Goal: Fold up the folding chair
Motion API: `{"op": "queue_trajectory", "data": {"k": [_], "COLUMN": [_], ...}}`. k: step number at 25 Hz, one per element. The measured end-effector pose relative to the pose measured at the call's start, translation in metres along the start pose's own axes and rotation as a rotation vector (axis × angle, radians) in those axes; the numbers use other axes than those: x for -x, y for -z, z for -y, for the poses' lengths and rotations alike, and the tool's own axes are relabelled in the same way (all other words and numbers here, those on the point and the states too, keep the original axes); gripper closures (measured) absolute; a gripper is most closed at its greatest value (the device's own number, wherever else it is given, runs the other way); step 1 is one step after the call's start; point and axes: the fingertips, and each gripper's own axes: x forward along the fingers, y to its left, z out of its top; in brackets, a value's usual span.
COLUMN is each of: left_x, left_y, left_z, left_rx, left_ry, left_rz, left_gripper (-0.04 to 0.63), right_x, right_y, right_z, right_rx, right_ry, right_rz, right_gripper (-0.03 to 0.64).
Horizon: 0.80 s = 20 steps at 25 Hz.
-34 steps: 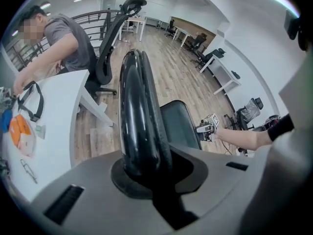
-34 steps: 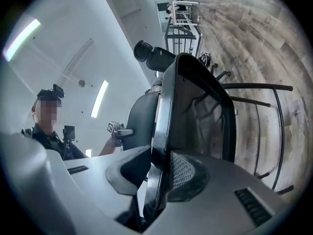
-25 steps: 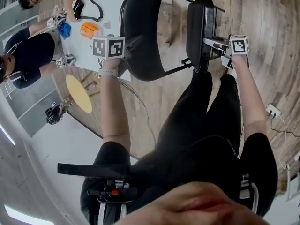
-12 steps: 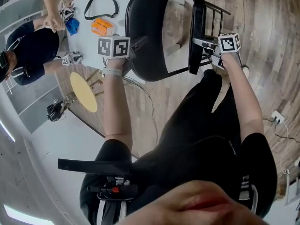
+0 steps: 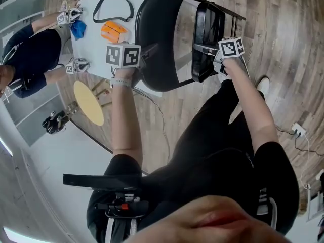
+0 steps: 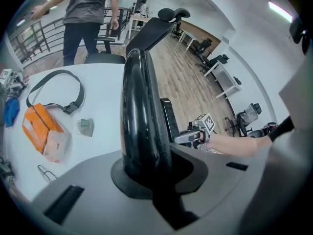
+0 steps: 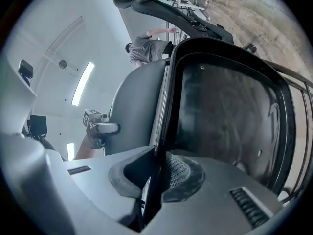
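Observation:
The black folding chair stands on the wood floor, its oval backrest (image 5: 157, 39) upright and its seat (image 5: 207, 39) swung up close beside it. My left gripper (image 5: 146, 53) is shut on the backrest's edge (image 6: 142, 111), which fills the left gripper view. My right gripper (image 5: 201, 48) points level at the seat's front rim (image 7: 161, 131); its jaws are closing, with that thin rim pressed between the pads. The seat's underside (image 7: 230, 116) and the backrest (image 7: 137, 102) both show in the right gripper view.
A white table (image 5: 96, 34) stands just left of the chair, carrying an orange pouch (image 5: 112, 32) and a black strap (image 5: 111, 6). People sit at its far side. A round yellow stool (image 5: 88, 103) is below it. A power strip (image 5: 297, 130) lies on the floor at right.
My right gripper has carried the seat leftward, narrowing the gap to the backrest. The left gripper has shifted a little with the backrest still held.

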Motion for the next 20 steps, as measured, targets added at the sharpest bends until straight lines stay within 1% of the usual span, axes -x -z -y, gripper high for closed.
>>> {"op": "queue_trajectory", "data": {"k": [6, 10, 15, 19, 20], "left_x": [0.001, -0.001, -0.002, -0.002, -0.001], "left_y": [0.001, 0.0, -0.002, -0.007, -0.008], "left_z": [-0.017, -0.013, -0.015, -0.014, -0.013], "left_rx": [0.007, -0.032, -0.022, -0.007, 0.001], "left_ry": [0.001, -0.007, -0.01, -0.009, -0.005], "left_rz": [0.001, -0.008, -0.005, 0.043, 0.061], "left_gripper": [0.545, 0.545, 0.541, 0.531, 0.508], "right_x": [-0.03, -0.044, -0.047, -0.046, -0.045], "right_y": [-0.003, -0.003, -0.004, -0.005, -0.005], "right_z": [0.009, 0.017, 0.019, 0.02, 0.02], "right_rx": [-0.031, -0.036, -0.061, -0.027, -0.012], "right_ry": [0.018, 0.042, 0.026, 0.048, 0.058], "right_rz": [0.01, 0.02, 0.029, 0.028, 0.026], "right_gripper": [0.575, 0.575, 0.574, 0.571, 0.571]}}
